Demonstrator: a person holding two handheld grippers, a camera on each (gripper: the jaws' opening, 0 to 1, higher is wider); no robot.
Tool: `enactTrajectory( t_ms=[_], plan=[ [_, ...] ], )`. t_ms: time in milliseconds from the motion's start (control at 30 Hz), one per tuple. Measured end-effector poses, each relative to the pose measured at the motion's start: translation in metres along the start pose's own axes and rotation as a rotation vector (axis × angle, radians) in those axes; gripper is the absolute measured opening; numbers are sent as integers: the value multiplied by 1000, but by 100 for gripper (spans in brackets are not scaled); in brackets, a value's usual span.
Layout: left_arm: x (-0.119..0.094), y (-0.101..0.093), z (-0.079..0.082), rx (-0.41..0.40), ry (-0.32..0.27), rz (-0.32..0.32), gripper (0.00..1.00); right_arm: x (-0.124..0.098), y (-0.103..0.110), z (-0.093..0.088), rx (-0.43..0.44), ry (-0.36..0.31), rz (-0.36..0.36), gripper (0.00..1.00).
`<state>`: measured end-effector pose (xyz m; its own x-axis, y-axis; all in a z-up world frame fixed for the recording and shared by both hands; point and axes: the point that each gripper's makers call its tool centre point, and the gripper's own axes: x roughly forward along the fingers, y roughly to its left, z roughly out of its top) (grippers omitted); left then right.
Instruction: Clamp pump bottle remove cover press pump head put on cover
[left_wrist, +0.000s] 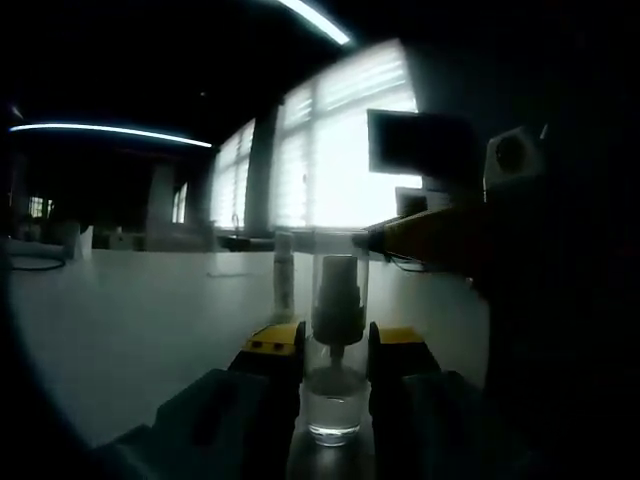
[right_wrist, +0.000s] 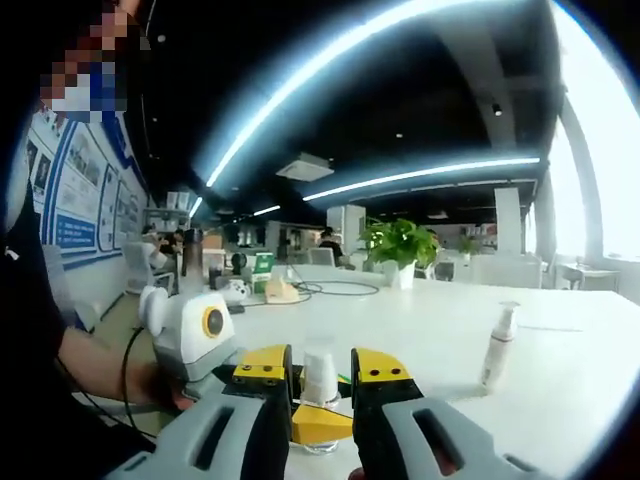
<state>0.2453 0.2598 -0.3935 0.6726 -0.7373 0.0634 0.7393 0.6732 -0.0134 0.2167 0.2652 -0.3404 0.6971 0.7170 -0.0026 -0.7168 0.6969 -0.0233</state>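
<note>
Left gripper (left_wrist: 336, 352) clamps a clear pump bottle (left_wrist: 337, 345), cover on, upright on the white table (left_wrist: 130, 310) | right gripper (right_wrist: 321, 379), jaws parted, frames that bottle | second bottle (right_wrist: 497, 348) stands near the table's edge

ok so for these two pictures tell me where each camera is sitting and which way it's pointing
Left gripper view: rides on the left gripper, looking along its jaws at the clear pump bottle clamped between them, toward bright windows across the white table.
Right gripper view: rides on the right gripper, facing the open office interior; its jaws flank the bottle's clear cover, with the left gripper and the person's forearm coming in from the left.
Shared: the pump bottle, the table, and a second white bottle standing farther off.
</note>
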Motion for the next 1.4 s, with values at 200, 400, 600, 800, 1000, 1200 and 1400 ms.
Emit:
enactTrajectory(
  t_ms=[200,400,600,800,1000,1200,1400],
  plan=[
    [0,0,0,4,0,3,16,5,1,-2,-6,2,-8,16],
    [0,0,0,4,-1,2,16,10,3,-3,-17,3,-9,16],
    [0,0,0,3,1,6,16,13,3,-7,-29,8,-31,14],
    [-1,0,0,4,0,8,16,13,2,-9,-38,11,-33,13],
    [-1,0,0,3,0,6,16,15,1,-10,-39,16,-37,11],
    [-1,0,0,5,0,5,16,14,0,-10,-26,16,-31,10],
    [-1,0,0,7,1,4,16,15,0,-11,-6,22,-29,10]
  ],
)
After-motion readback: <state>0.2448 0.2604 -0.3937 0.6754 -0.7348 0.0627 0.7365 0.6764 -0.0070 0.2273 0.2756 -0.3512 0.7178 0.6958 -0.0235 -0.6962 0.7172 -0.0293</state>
